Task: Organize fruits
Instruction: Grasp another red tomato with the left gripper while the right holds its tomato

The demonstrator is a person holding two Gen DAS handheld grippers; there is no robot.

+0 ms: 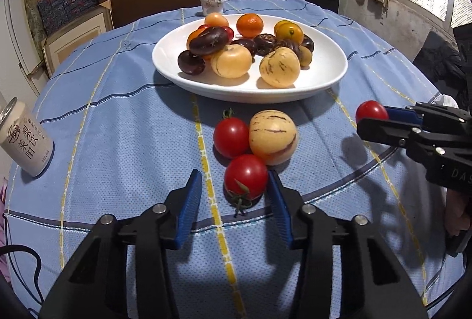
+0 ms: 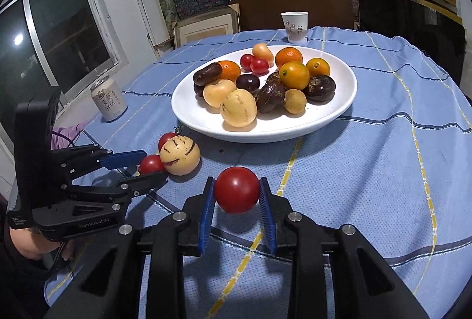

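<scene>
at the bottom centre of the right wrist view, the right gripper is clamped on a red tomato, both blue pads pressed against its sides, the fruit apparently lifted a little off the blue tablecloth. the white plate of mixed fruit lies straight ahead, in the upper centre of the frame, so carrying the tomato there looks like a forward move along the gripper's own line.

at the bottom centre of the left wrist view, the left gripper has its jaws around a second tomato: the right pad touches it, the left pad stands clear, so it is not yet gripped. just beyond, touching that fruit, sit a striped yellow melon and a third tomato. farther up the frame is the plate, with a paper cup behind it.
</scene>
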